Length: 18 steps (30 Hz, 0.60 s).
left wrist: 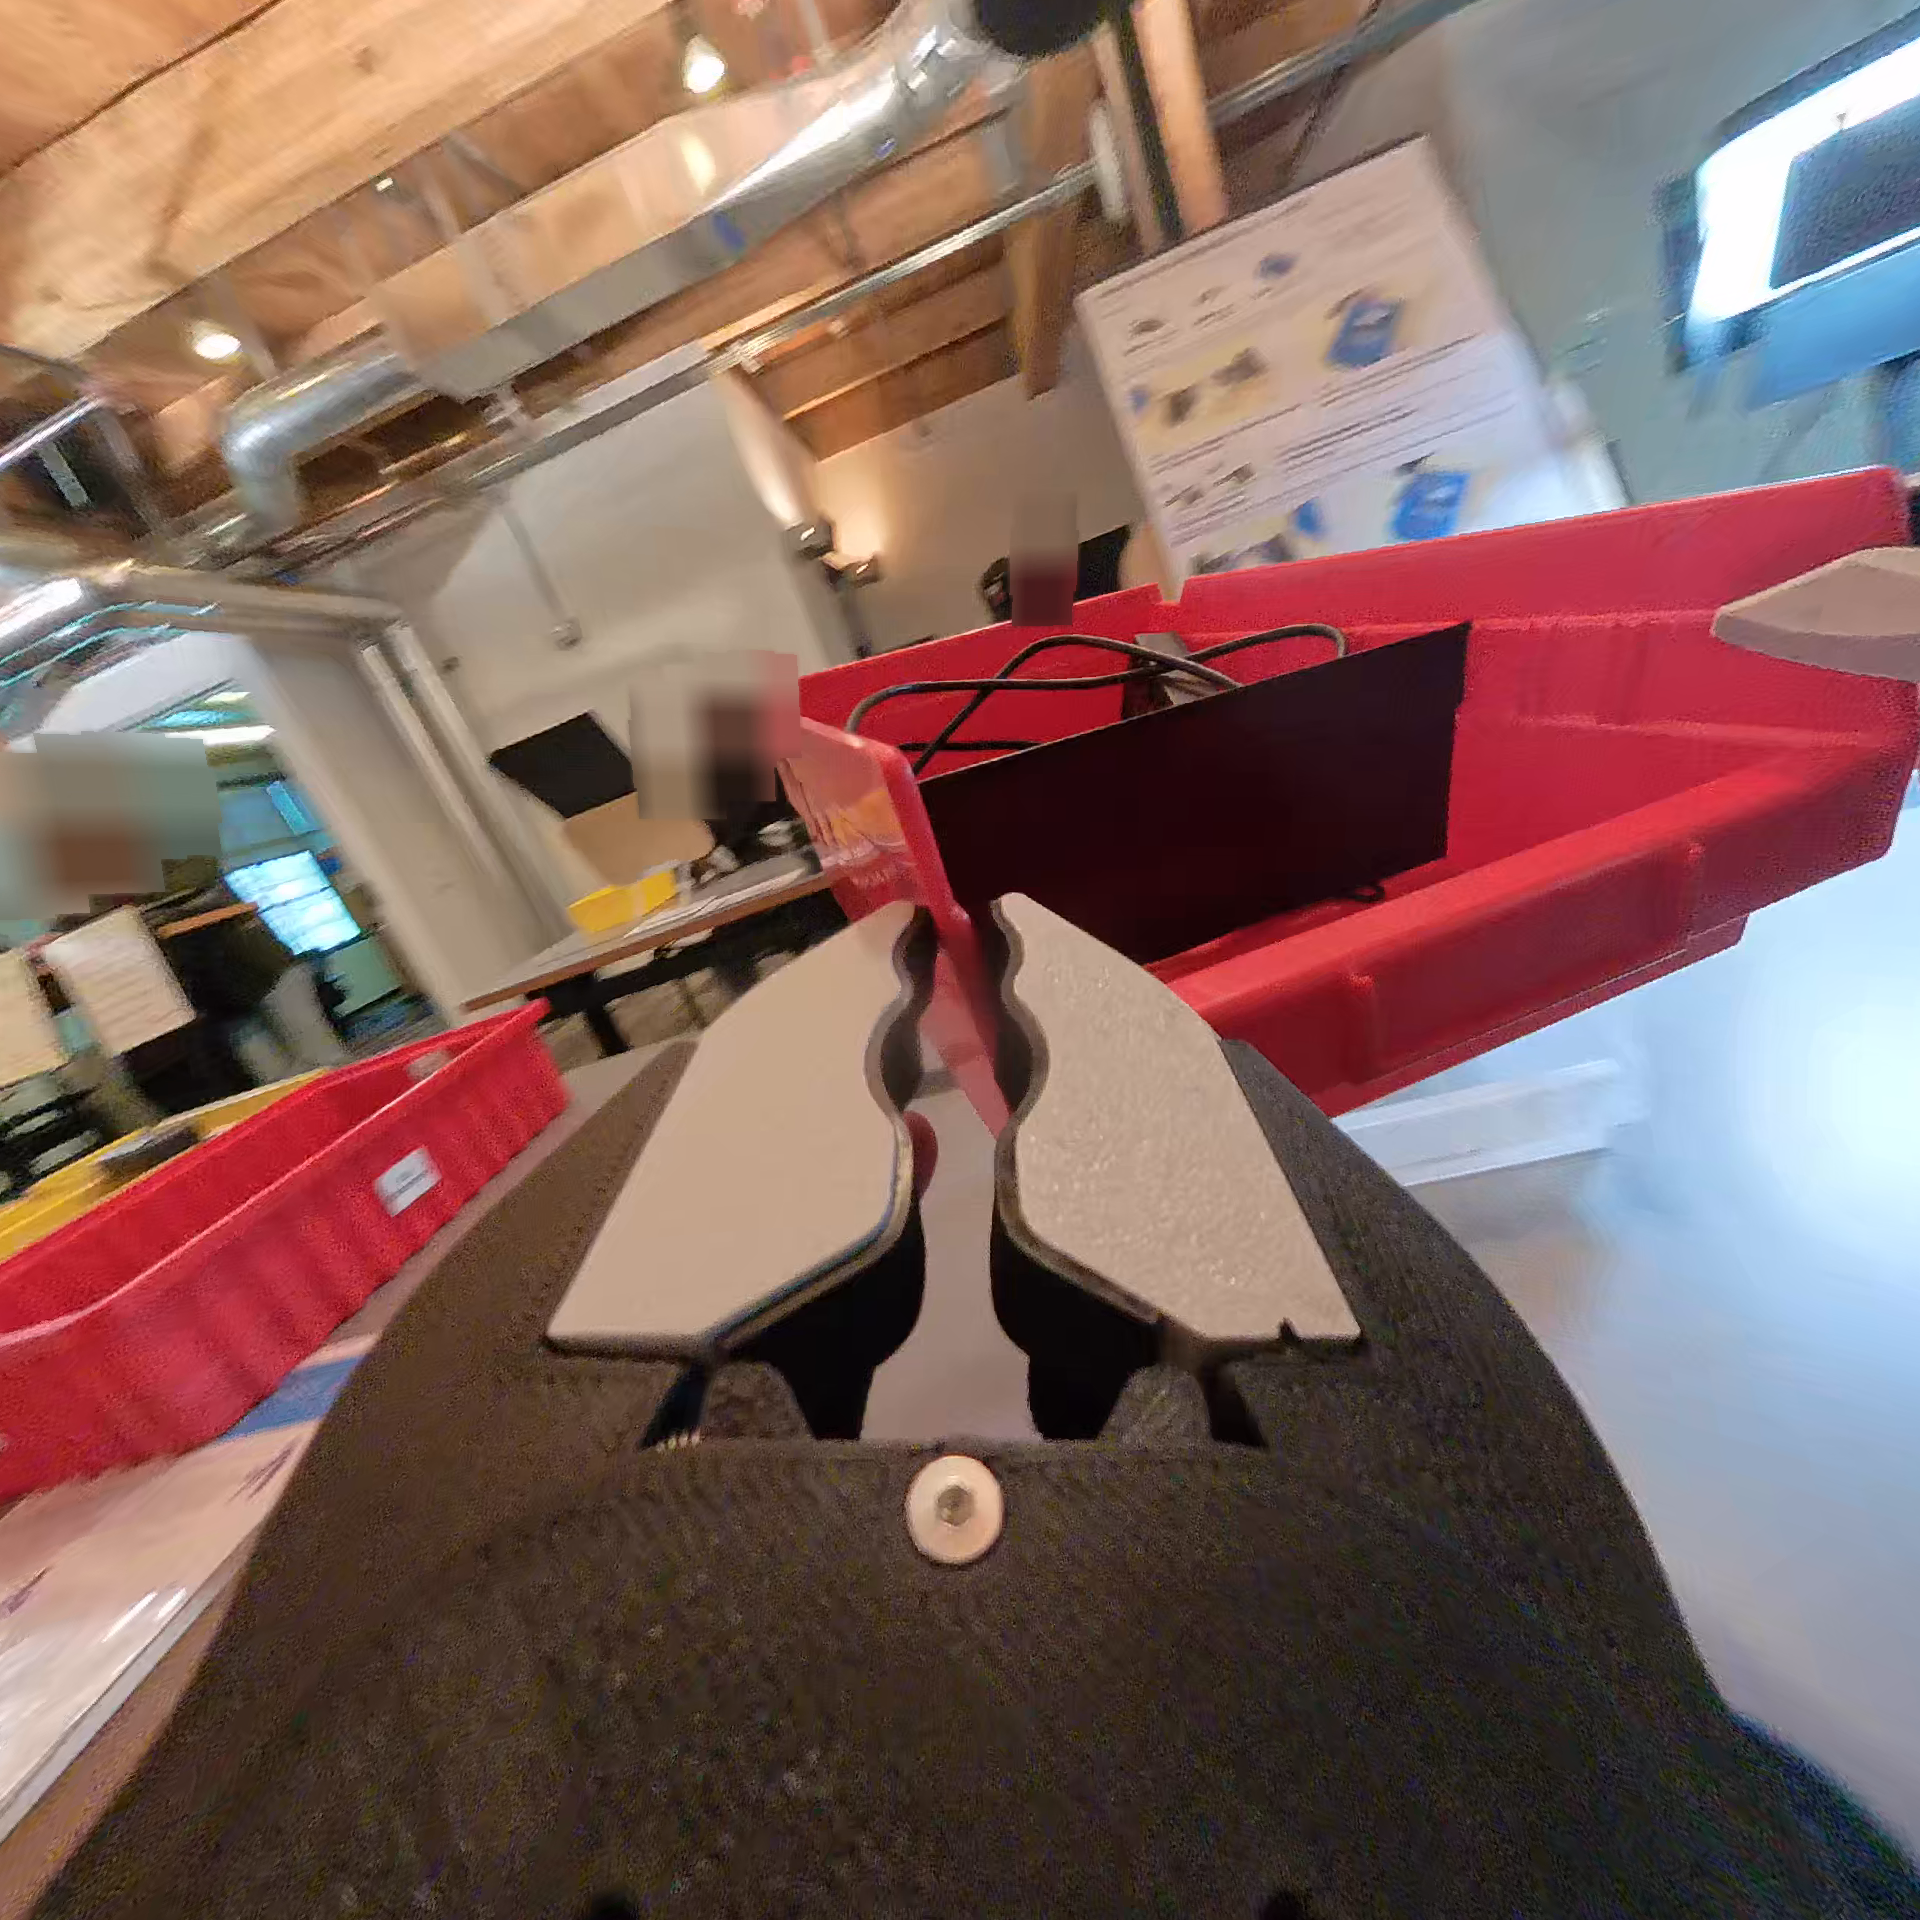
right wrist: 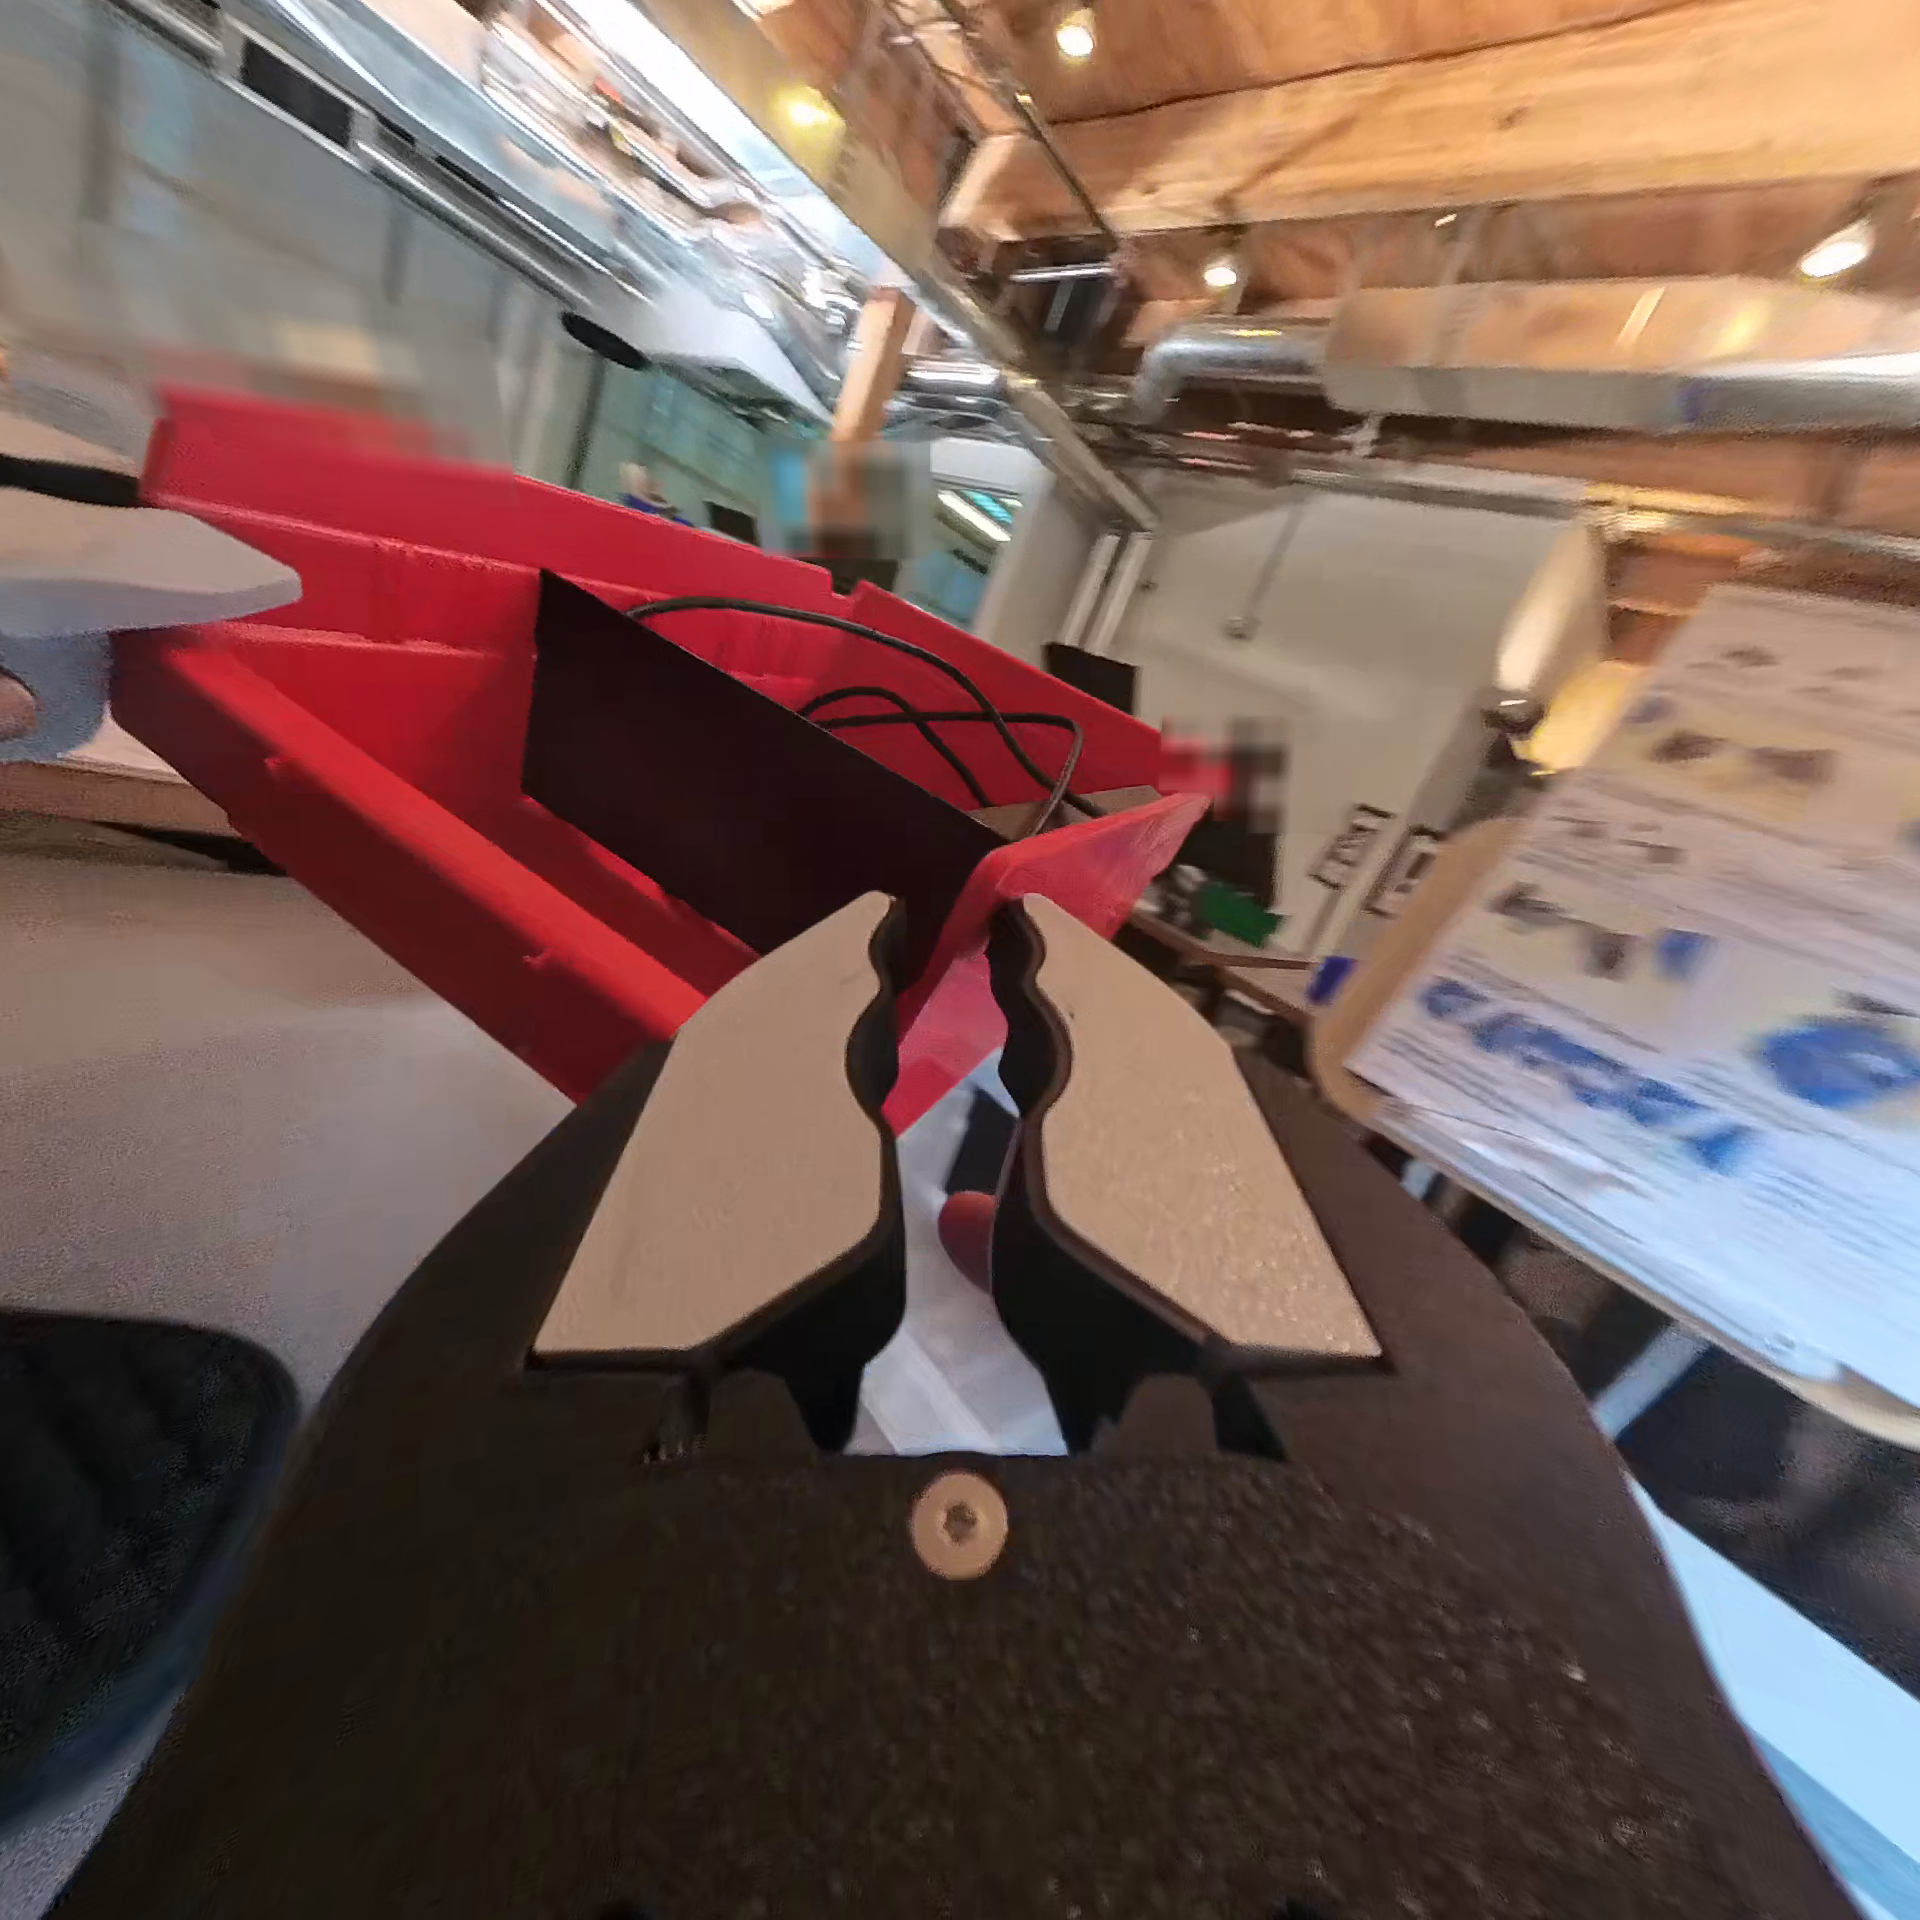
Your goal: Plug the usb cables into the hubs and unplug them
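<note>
USB cables sit as a black tangle inside the red bin, behind the black divider; same tangle in the right wrist view. The hubs I can't pick out for sure; a grey corner near the cables may be one.

My left hand-held gripper is clamped on the bin's end wall, and my right hand-held gripper is clamped on the opposite end lip. So I'm gripping the bin from both ends; it looks tilted and lifted off the counter, though I can't confirm clearance.

Key relation: the bin's long axis runs between the two grippers. The cables lie ahead of and above the fingertips in both views, nearer the left gripper's end, past the divider from the right gripper. My guess: bin goes down before any cable grab.

Writing: poster and sticker on a second red bin are there, both blurred.
</note>
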### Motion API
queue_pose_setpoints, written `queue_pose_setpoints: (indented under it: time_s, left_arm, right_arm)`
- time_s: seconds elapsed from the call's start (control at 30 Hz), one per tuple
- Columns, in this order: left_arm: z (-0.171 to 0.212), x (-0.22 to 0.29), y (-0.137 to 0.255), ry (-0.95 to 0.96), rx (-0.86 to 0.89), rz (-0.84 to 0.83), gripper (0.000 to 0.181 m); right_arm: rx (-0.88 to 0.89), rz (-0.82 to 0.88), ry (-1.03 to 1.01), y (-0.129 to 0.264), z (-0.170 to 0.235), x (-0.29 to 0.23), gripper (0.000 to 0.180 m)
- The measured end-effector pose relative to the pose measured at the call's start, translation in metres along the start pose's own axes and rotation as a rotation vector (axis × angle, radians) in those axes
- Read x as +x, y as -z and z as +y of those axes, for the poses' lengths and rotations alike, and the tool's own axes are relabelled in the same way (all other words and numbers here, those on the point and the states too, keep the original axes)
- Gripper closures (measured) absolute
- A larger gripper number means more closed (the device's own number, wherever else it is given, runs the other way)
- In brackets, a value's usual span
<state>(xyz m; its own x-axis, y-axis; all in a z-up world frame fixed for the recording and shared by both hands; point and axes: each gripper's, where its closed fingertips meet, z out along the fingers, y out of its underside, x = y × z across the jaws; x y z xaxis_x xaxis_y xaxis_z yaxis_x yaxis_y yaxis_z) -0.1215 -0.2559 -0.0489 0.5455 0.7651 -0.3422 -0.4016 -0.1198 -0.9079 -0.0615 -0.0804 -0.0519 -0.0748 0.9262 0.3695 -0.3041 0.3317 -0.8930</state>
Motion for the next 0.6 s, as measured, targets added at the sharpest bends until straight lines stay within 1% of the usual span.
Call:
queue_pose_setpoints:
  time_s: [0.07,0.13,0.23,0.27,0.3,0.43,0.5,0.6]
  left_arm:
    - [0.023,-0.032,0.001,-0.001,-0.052,-0.068,0.174]
    - [0.049,-0.053,-0.001,-0.002,-0.104,-0.12,0.175]
    - [0.092,-0.067,-0.008,0.026,-0.187,-0.14,0.175]
    - [0.105,-0.068,-0.01,0.054,-0.191,-0.143,0.175]
    - [0.111,-0.07,-0.011,0.084,-0.158,-0.145,0.175]
    - [0.119,-0.065,-0.015,0.178,-0.146,-0.116,0.175]
    - [0.119,-0.063,-0.016,0.173,-0.147,-0.124,0.176]
    - [0.119,-0.062,-0.015,0.169,-0.129,-0.133,0.176]
  right_arm:
    - [-0.012,-0.072,-0.058,-0.036,0.011,-0.024,0.164]
    - [-0.05,-0.116,-0.109,-0.062,0.031,-0.044,0.164]
    - [-0.116,-0.159,-0.158,-0.083,0.067,-0.064,0.162]
    - [-0.098,-0.17,-0.174,-0.085,0.07,-0.068,0.163]
    - [-0.102,-0.171,-0.172,-0.087,0.071,-0.07,0.162]
    - [-0.104,-0.172,-0.184,-0.085,0.065,-0.066,0.162]
    - [-0.109,-0.184,-0.167,-0.084,0.065,-0.065,0.161]
    - [-0.102,-0.203,-0.203,-0.083,0.066,-0.065,0.161]
